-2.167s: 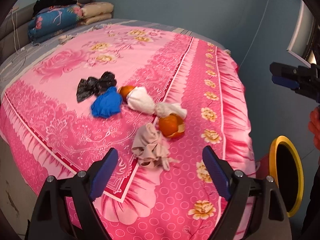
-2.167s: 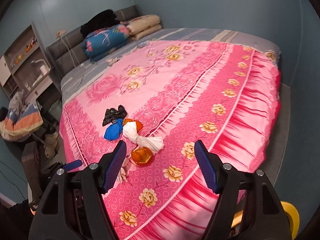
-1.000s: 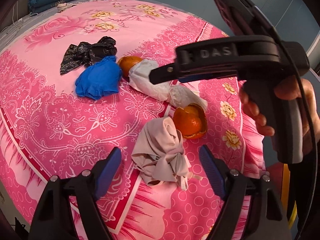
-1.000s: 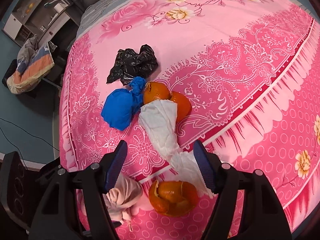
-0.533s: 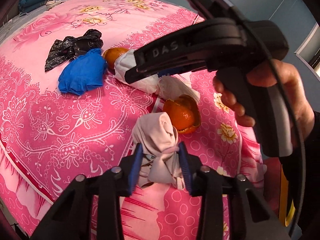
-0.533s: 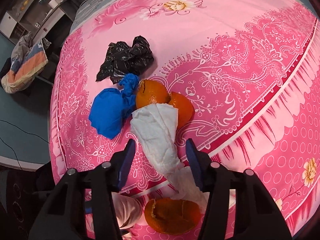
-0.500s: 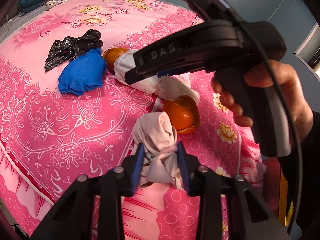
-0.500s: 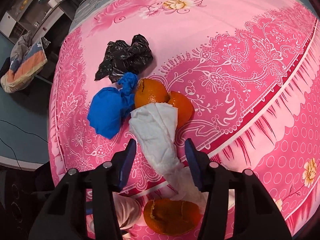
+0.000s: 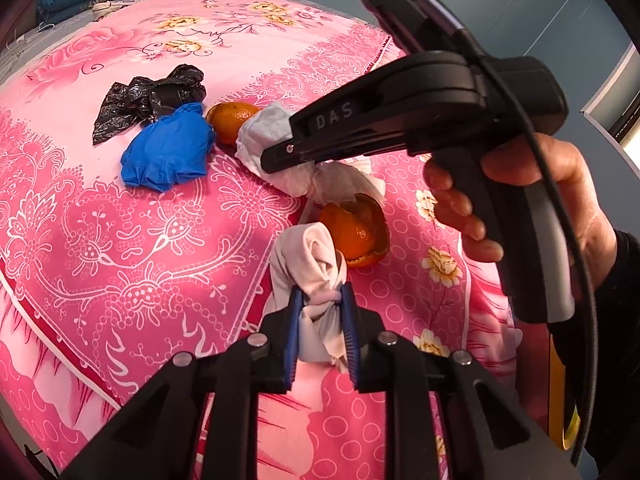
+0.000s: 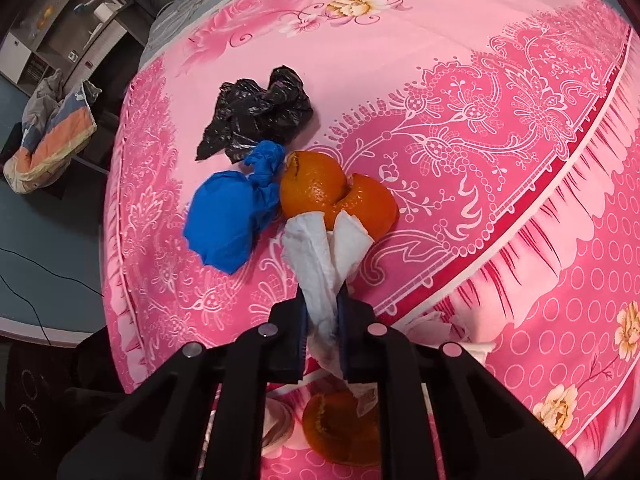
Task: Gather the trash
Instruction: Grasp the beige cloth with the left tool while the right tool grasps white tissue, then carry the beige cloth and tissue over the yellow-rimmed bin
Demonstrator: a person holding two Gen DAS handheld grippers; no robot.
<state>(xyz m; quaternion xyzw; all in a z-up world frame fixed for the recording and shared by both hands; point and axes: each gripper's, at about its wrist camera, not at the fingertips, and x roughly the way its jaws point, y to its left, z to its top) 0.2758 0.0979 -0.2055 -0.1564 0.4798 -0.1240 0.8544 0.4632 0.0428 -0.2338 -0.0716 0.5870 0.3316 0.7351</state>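
**Both grips closing, nothing binned yet**

Left hand-held gripper is closing on the beige cloth wad — blue pads already pinch its knotted lower end, and the wad lies on the pink bedspread near the bed's edge. Right hand-held gripper is closing on the white tissue, with the tissue squeezed between the pads. Both pieces look to be resting on the bed, not lifted clear.

Progress: early, I judge. All trash is on the bed: black plastic bag, blue glove wad just beside it, orange peel touching the tissue's far end, and a second peel half beside the beige wad. A yellow-rimmed bin shows at the bed's side (only a sliver, contents unseen). Left to do: carry these two over, drop them, then four more pieces.

Orientation: the tissue is a long twisted strip, its long axis running straight out from the right pads toward the peel, and it flares wide at the far end. The beige wad stands lengthwise away from the left pads — its bulbous end points toward the second peel.
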